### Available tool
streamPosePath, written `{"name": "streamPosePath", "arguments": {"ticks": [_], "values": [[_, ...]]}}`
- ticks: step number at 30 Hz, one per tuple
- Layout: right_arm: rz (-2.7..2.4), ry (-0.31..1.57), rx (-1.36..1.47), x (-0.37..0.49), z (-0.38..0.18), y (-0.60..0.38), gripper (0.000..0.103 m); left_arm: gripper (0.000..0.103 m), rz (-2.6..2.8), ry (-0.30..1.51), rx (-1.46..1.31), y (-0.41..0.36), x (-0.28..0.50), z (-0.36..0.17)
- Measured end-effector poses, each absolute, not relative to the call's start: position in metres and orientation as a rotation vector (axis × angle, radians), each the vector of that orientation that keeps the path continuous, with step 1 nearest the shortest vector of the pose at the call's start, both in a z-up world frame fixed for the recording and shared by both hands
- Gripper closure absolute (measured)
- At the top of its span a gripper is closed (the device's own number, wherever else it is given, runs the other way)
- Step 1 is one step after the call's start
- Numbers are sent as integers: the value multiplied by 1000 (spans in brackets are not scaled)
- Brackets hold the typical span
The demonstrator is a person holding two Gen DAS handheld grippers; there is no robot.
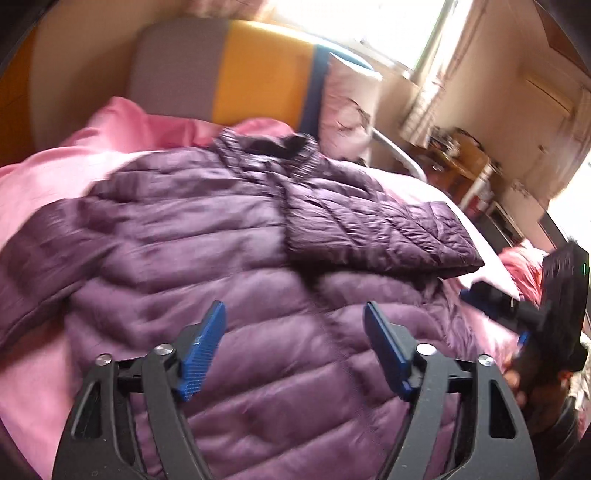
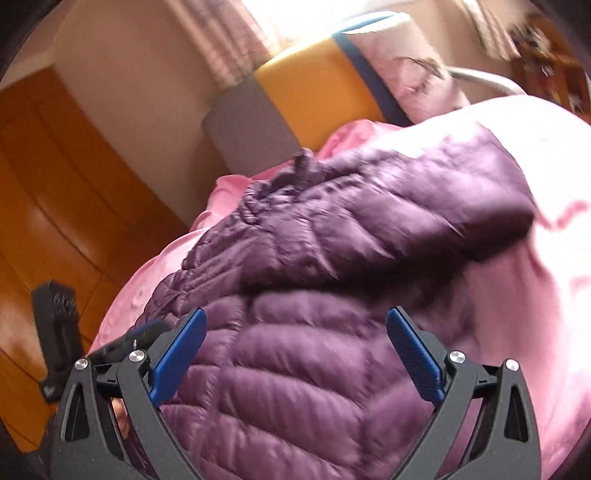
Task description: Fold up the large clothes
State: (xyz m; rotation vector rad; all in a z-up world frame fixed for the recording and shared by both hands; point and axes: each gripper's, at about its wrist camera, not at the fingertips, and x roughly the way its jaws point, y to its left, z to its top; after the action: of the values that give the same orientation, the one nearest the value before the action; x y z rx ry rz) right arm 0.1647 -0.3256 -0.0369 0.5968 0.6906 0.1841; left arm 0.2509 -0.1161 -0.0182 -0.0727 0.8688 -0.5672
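A purple quilted puffer jacket (image 1: 207, 240) lies spread on a pink bedsheet (image 1: 40, 184). Its right sleeve (image 1: 373, 229) is folded across the chest; the left sleeve (image 1: 33, 258) stretches out to the left. My left gripper (image 1: 295, 347) is open and empty, above the jacket's lower front. My right gripper (image 2: 295, 354) is open and empty, above the jacket's (image 2: 295, 369) lower part. The folded sleeve (image 2: 388, 214) lies ahead of it. The right gripper's body also shows at the right edge of the left wrist view (image 1: 561, 306), and the left gripper's body at the left of the right wrist view (image 2: 59, 332).
A grey, yellow and blue headboard (image 1: 258, 74) and a pale pillow (image 1: 351, 107) stand at the bed's far end. A cluttered wooden table (image 1: 461, 158) is to the right of the bed. A wooden wardrobe (image 2: 55, 184) is to the left. A bright window (image 1: 369, 26) is behind.
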Motion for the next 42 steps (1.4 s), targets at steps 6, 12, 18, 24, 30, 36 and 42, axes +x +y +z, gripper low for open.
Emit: {"name": "streamPosePath", "arguments": {"ticks": [6,12,18,24,30,36,42], "values": [[146,683,739,150,-58,-367,5,14,-546,999,-181,-154,304,-46],[143,654,859,152,-69,-390,5,72,-558,1099,-259,-179,349,-63],[198,575,1092,167,-83,-413,2,97,-587,1003,-386,-153,361,-34],[219,494,1280,192,-93,-426,2,97,-527,901,-453,-93,359,-2],[225,467,1347,213,-88,-428,2,97,-416,888,-456,-39,353,-13],[95,531,1288,206,-91,-432,2,97,-344,956,-341,-34,345,-46],[1,637,815,208,-31,-395,2,97,-342,949,-305,-34,338,-63]]}}
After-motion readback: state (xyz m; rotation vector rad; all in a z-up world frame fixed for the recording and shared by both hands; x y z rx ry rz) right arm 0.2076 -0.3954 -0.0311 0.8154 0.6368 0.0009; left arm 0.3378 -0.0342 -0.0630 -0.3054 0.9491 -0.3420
